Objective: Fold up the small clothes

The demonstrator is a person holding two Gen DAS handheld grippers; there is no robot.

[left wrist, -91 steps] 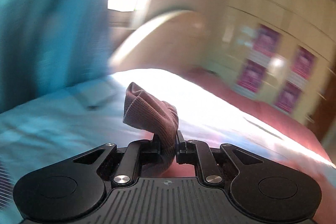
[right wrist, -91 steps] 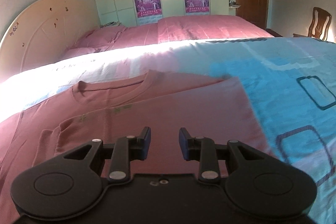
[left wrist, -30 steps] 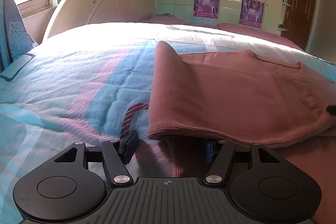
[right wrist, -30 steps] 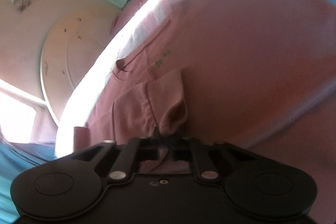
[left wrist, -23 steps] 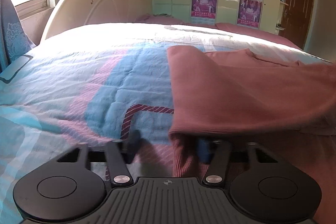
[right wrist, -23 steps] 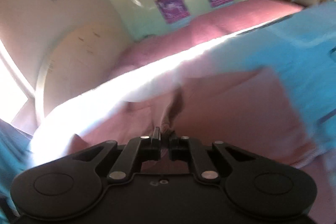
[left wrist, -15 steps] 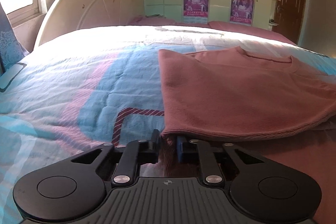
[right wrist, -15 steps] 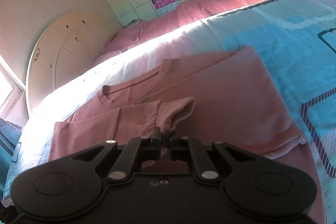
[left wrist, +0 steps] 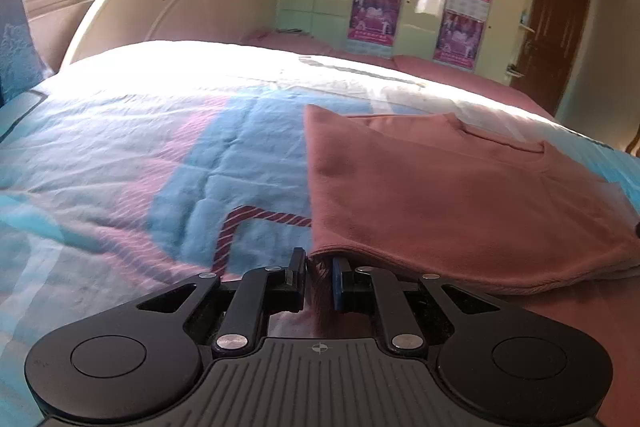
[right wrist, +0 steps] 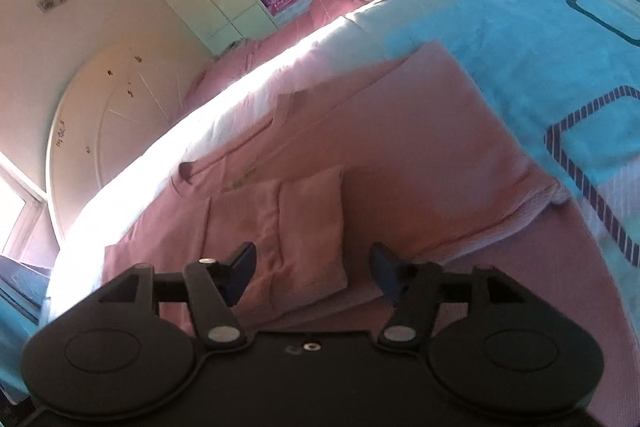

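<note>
My left gripper [left wrist: 319, 271] is pinched nearly together on the near corner of the pink sweater [left wrist: 432, 203], a fold of knit caught between its pads. The sweater lies spread on the blue-and-pink patterned quilt [left wrist: 168, 163], its side folded inward. My right gripper [right wrist: 312, 265] stands wide apart and holds nothing; it hovers just over the folded-in sleeve [right wrist: 296, 231], which lies flat across the sweater's chest. Half a second ago that right gripper was clamped on the sleeve cuff; it has since let go, and the left has stayed closed on its corner.
</note>
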